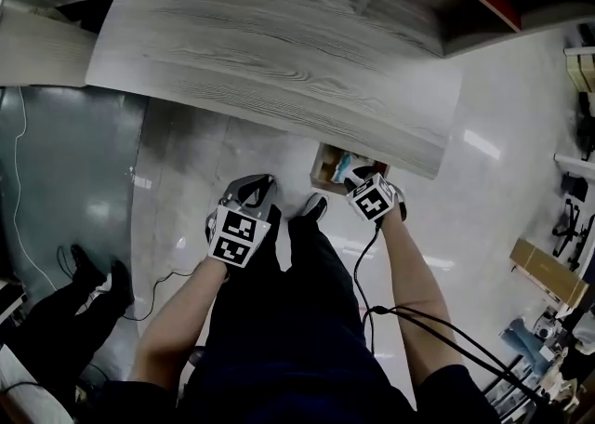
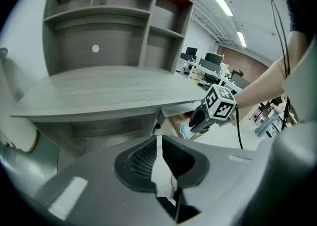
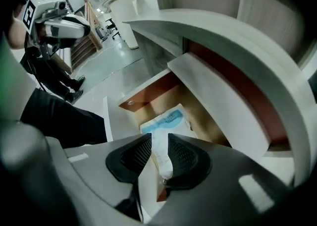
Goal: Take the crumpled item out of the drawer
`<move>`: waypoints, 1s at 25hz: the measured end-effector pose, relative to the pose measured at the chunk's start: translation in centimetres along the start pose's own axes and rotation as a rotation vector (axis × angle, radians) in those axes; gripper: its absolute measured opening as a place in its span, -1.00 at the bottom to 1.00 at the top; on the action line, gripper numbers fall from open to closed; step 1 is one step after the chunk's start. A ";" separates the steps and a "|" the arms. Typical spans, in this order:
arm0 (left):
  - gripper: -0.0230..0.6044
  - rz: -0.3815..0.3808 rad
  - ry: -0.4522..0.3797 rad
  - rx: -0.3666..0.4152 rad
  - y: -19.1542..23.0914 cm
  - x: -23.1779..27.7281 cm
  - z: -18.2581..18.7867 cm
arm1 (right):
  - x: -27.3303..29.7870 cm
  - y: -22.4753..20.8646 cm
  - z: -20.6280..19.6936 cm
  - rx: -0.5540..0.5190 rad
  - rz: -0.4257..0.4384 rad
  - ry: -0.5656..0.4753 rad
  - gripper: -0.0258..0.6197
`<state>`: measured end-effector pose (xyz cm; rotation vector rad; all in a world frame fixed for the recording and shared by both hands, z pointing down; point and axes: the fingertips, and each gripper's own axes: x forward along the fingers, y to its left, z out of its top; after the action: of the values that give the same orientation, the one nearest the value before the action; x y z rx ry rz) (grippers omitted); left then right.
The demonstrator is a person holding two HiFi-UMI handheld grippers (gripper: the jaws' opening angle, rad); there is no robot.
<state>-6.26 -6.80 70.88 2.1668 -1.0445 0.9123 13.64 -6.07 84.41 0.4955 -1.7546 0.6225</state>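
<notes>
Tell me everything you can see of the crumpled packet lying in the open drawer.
The crumpled packet is a pale, thin, wrinkled wrapper with light blue print, plastic or paper by its look. It lies flat on the tan wooden floor of the open drawer, which is pulled out from under the desk top. The right hand-held gripper hangs over it with its jaws apart, and no contact shows. Nothing else rests on it.

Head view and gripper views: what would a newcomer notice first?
The broad pale grey wood-grain desk top fills the upper head view. Below its near edge, towards the right, an open brown drawer holds a crumpled white-and-blue packet. The right hand-held gripper hangs over the packet, jaws apart and gripping nothing.
</notes>
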 end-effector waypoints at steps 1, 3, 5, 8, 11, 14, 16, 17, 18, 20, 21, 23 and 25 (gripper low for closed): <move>-0.81 0.004 0.003 -0.017 0.2 -0.1 -0.2 | 0.4 0.1 0.1 0.008 0.010 0.006 -0.59; -0.81 0.008 0.011 -0.051 0.5 -0.1 -0.9 | 1.2 0.3 0.2 0.028 0.023 0.019 -0.53; -0.81 0.010 0.017 -0.075 0.7 -0.1 -1.5 | 1.9 0.3 0.0 0.021 0.016 0.041 -0.50; -0.82 0.022 0.030 -0.064 0.8 -0.3 -2.2 | 2.6 0.1 -0.3 -0.030 -0.025 0.075 -0.52; -0.82 0.032 0.049 -0.035 0.8 -0.4 -2.8 | 2.2 -0.2 0.2 -0.065 -0.078 0.063 -0.83; -0.81 0.030 0.049 -0.040 0.7 -0.4 -2.8 | 1.7 0.1 0.6 -0.089 -0.100 0.044 -0.86; -0.81 0.026 0.038 -0.038 0.6 -0.3 -2.1 | 1.2 0.2 0.7 -0.096 -0.110 0.034 -0.86; -0.82 0.024 0.032 -0.037 0.4 -0.3 -1.7 | 0.9 0.2 0.8 -0.097 -0.115 0.027 -0.86; -0.82 0.021 0.027 -0.035 0.2 -0.3 -1.4 | 0.6 0.2 0.8 -0.098 -0.121 0.019 -0.86; -0.82 0.013 0.017 -0.026 -0.1 -0.1 -0.7 | -0.2 0.4 1.1 -0.100 -0.131 -0.006 -0.87; -0.81 0.008 0.011 -0.021 -0.3 -0.1 -0.3 | -0.7 0.6 1.3 -0.100 -0.135 -0.022 -0.87; -0.82 -0.003 -0.001 -0.011 -0.8 -0.1 0.6 | -2.0 1.1 1.9 -0.099 -0.146 -0.055 -0.87; -0.82 -0.010 -0.017 0.000 -1.1 -0.3 1.7 | -3.4 1.7 2.4 -0.108 -0.159 -0.084 -0.87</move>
<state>-4.94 -7.28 69.40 2.1814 -1.0411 0.8909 11.69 -6.25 80.40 0.5865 -1.7970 0.3977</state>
